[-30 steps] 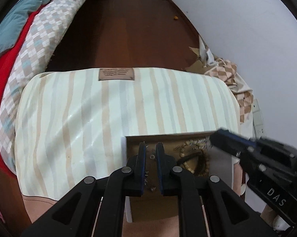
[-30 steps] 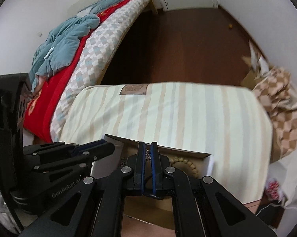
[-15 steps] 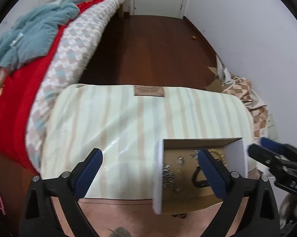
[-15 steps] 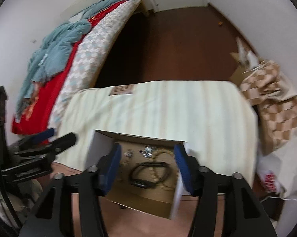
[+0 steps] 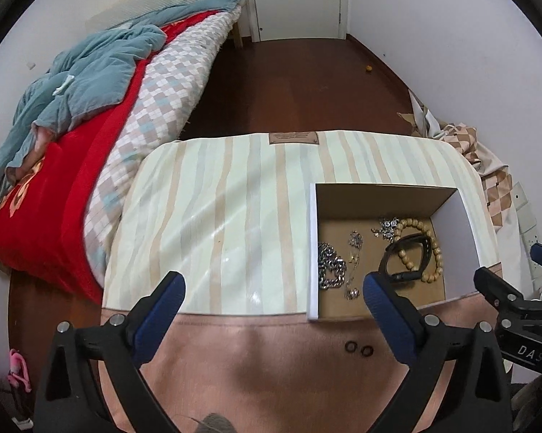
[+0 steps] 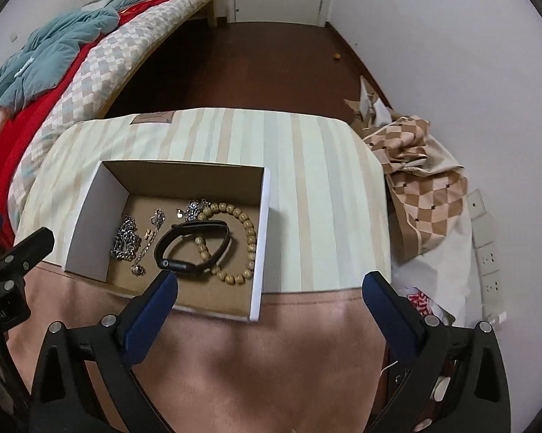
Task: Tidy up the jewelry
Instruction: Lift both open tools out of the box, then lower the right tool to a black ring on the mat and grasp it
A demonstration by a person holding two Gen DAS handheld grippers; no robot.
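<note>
An open white cardboard box (image 5: 312, 249) (image 6: 263, 238) sits on the striped table. It holds a black wristband (image 5: 408, 252) (image 6: 191, 245), a wooden bead bracelet (image 5: 435, 263) (image 6: 245, 234), a silver chain (image 5: 328, 265) (image 6: 125, 240) and small silver pieces (image 5: 386, 225) (image 6: 193, 207). Two small dark rings (image 5: 357, 348) lie on the pink surface in front of the box. My left gripper (image 5: 272, 294) is open and empty, above the table's near edge, left of the box. My right gripper (image 6: 271, 290) is open and empty, just in front of the box's right part.
A striped cover (image 5: 235, 216) lies over the table, with a pink strip (image 6: 271, 342) nearest me. A bed with red and checked bedding (image 5: 90, 126) stands left. Checked cloth (image 6: 422, 180) and wall sockets (image 6: 487, 252) are right. Dark wood floor (image 5: 300, 83) lies beyond.
Both grippers have opened wide and drawn back up out of the box. The jewelry now lies uncovered inside it.
</note>
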